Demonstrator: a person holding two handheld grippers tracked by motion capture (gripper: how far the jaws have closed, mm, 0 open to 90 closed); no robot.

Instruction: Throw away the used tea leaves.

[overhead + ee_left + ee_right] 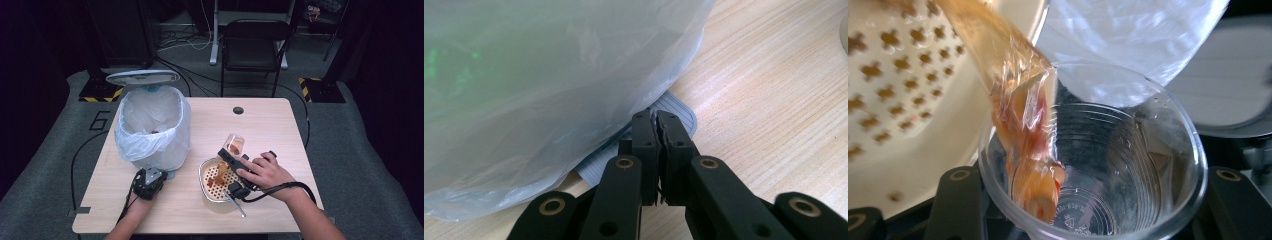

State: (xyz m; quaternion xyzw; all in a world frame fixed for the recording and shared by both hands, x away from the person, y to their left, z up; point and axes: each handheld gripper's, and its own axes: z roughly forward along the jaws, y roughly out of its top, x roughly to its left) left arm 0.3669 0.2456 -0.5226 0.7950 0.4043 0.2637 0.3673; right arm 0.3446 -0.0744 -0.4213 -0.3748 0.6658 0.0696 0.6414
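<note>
A clear plastic cup [235,144] is tipped on its side over a cream strainer bowl [204,184] at the table's front right. My right gripper [231,153] is shut on it. In the right gripper view the cup [1128,150] sits between the black jaws, and orange-brown liquid with food scraps [1023,135] runs from its rim onto the perforated strainer [898,75]. My left gripper [148,182] rests at the foot of a bin [152,125] lined with a white bag. Its jaws [655,122] are shut, tips on the bin's grey ribbed pedal [681,112].
The bin's lid [142,76] stands raised behind it, and a few scraps lie inside. A metal utensil handle [238,205] sticks out of the bowl toward the front edge. The table [270,125] has a cable hole [238,110]; a black chair [255,45] stands beyond.
</note>
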